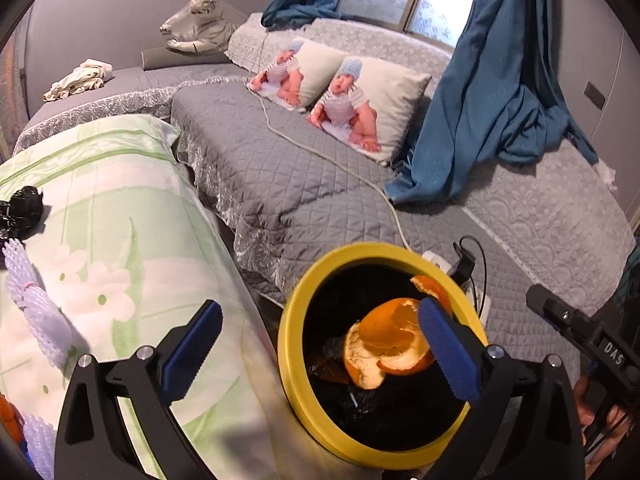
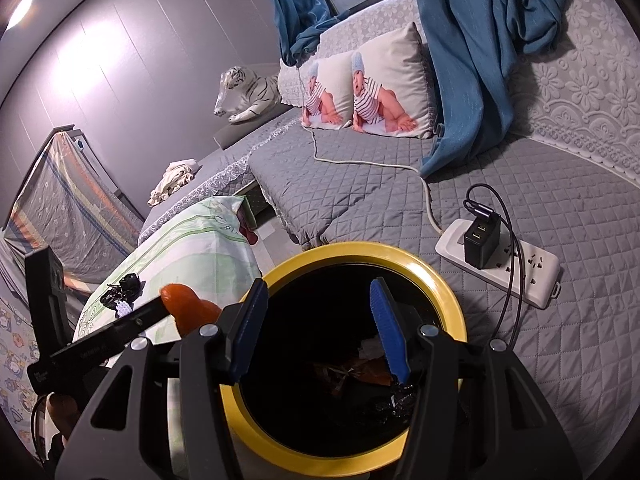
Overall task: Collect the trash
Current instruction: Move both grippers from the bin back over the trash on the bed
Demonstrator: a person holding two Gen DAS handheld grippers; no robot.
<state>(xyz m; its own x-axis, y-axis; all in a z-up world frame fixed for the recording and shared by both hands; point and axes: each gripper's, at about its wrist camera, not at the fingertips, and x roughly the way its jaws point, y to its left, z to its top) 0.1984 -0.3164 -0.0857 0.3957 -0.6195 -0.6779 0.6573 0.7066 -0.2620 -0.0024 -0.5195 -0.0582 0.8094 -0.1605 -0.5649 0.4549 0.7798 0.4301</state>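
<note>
A: Left tongs (image 1: 320, 354) gape wide, nothing gripped; the orange peel (image 1: 390, 342) hangs over the yellow-rimmed bin (image 1: 294, 320), against the right pad.

B: Light, limp, slightly tacky, so it may cling. Right tongs (image 2: 320, 326)?

A: Half open over the bin, holding nothing.

B: Next, the foam fruit net (image 1: 38, 308) on the green-covered worktop (image 1: 132, 208): featherlight, springy. I'd pinch its bunched middle.

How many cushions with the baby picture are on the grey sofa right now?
2. One baby cushion leans against the sofa back nearer the toy tiger; the second cushion sits right beside it, next to the hanging blue curtain. The curtain could hide more.
</note>
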